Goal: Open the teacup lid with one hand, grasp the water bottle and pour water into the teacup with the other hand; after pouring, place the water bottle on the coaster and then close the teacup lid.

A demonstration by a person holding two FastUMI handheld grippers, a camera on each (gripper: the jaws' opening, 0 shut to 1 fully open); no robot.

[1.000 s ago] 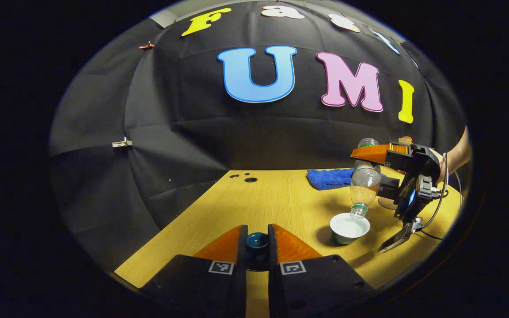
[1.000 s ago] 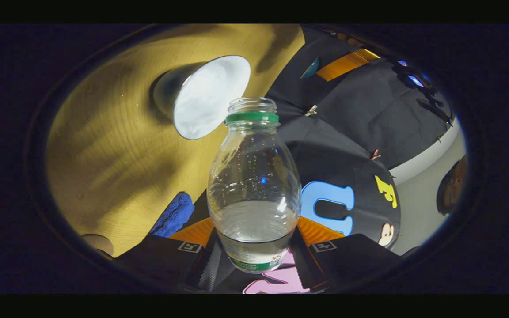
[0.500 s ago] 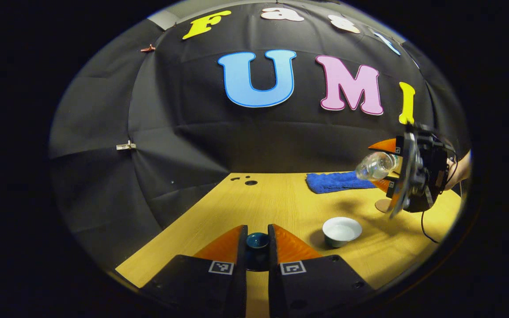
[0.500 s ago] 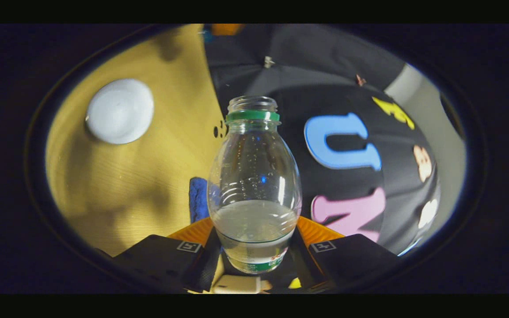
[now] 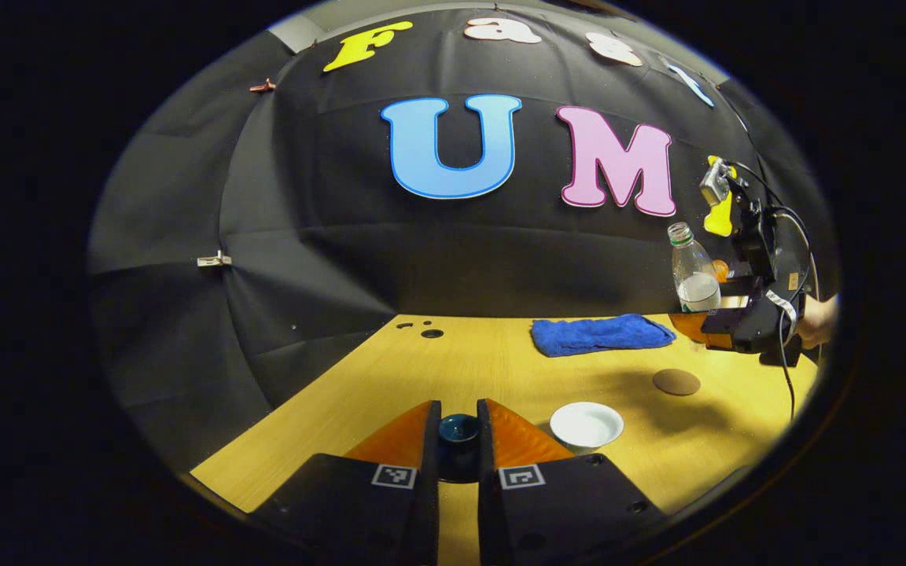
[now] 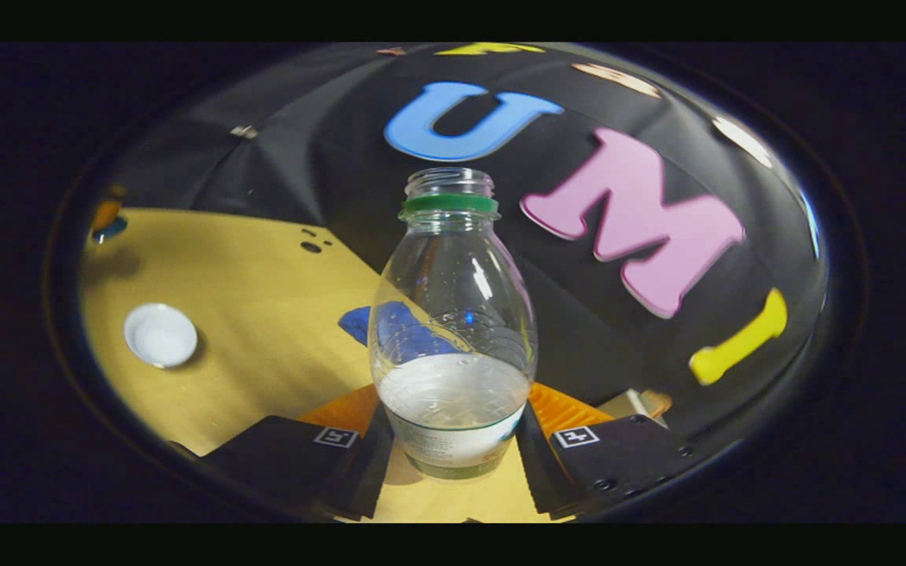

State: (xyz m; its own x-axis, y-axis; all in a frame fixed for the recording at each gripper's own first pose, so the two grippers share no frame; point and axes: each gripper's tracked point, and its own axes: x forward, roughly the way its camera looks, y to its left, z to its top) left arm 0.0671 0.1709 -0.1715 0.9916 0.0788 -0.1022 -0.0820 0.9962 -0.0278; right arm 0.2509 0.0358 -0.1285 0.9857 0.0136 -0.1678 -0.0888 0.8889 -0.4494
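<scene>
The right claw (image 6: 453,440) squeezes the water bottle (image 6: 453,330) from both sides. The bottle stands straight up, open mouth at 12 o'clock, high above the bench (image 5: 500,369). The left claw (image 5: 458,440) pinches the teacup lid (image 5: 458,429).

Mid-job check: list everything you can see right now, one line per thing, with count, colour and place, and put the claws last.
teacup: one, white inside, uncovered, on the table near the left claw.
teacup lid: one, dark teal, between the left claw's fingers.
water bottle: one, clear with a green neck ring, uncapped, upright, partly full, held above the table.
coaster: one, brown, round, bare, on the table below the bottle.
cloth: one, blue, at the table's far edge.
table: one, light wood.
left claw: shut on the teacup lid.
right claw: shut on the water bottle.
hand: one, behind the right claw.
</scene>
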